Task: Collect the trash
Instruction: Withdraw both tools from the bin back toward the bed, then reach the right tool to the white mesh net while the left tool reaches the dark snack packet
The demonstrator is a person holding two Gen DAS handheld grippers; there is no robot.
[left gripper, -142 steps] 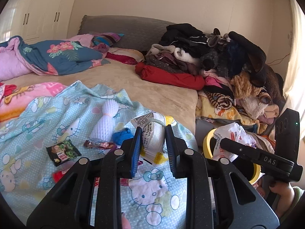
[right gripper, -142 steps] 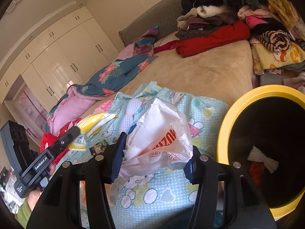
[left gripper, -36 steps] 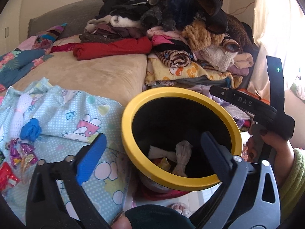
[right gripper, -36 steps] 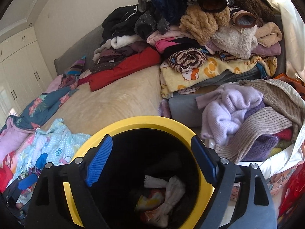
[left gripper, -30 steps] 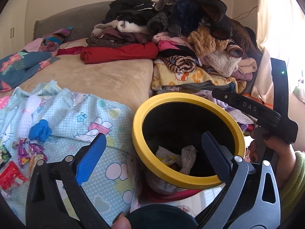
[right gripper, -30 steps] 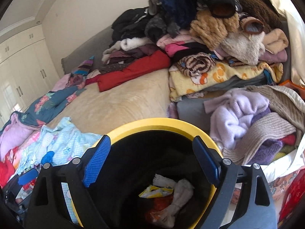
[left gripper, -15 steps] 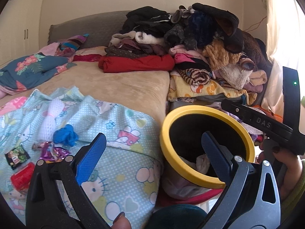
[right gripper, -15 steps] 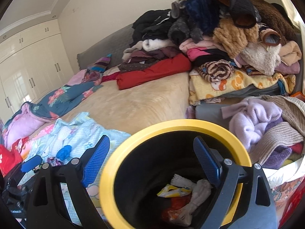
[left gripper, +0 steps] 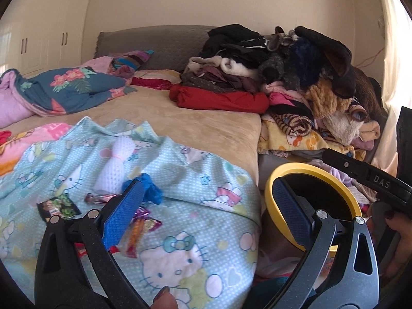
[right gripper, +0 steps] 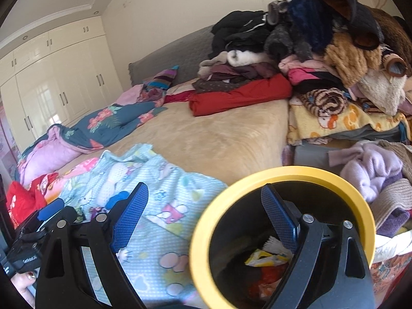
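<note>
A yellow-rimmed black bin (left gripper: 285,172) stands beside the bed; in the right wrist view (right gripper: 278,172) it holds wrappers and white trash (right gripper: 267,257). On the Hello Kitty blanket (left gripper: 195,185) lie a white foam net (left gripper: 117,162), a blue crumpled piece (left gripper: 150,188), a dark snack packet (left gripper: 59,206) and shiny candy wrappers (left gripper: 141,221). My left gripper (left gripper: 206,216) is open and empty over the blanket's edge. My right gripper (right gripper: 203,216) is open and empty at the bin's left rim.
A tall heap of clothes (left gripper: 296,72) fills the bed's right side. A floral quilt (left gripper: 64,90) lies at the far left. Knitwear (right gripper: 373,172) is piled right of the bin. White wardrobes (right gripper: 51,82) line the left wall.
Both grippers released their trash into the bin and have since swung left, away from the bin toward the blanket. The wrappers on the blanket have come into the left view.
</note>
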